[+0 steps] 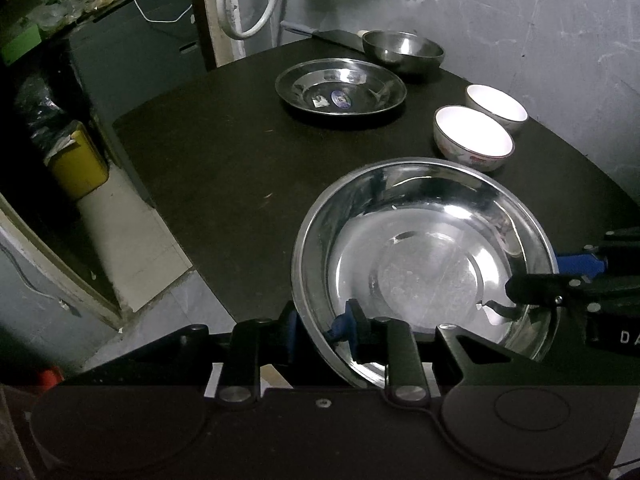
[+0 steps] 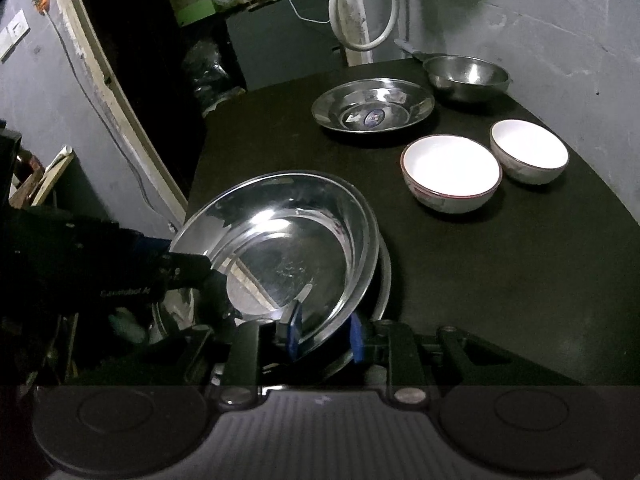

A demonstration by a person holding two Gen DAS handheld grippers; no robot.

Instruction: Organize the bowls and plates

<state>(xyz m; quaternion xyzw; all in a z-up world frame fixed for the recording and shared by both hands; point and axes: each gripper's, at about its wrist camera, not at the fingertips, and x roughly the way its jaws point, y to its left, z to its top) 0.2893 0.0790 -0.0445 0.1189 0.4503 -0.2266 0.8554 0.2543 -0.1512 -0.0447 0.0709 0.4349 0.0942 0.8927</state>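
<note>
Steel plates (image 1: 424,256) – two, maybe third beneath; white bowls (image 1: 474,138) – two; steel bowl (image 1: 403,50) – one

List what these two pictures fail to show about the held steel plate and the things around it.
- Under the steel plate: the right view shows a second rim below it; the plate hides what that is.
- Knife: the steel bowl covers its tip.
- Stickers in the far plate: too small to read.
- Left gripper and right gripper: pad contact at the rim is in shadow.
</note>
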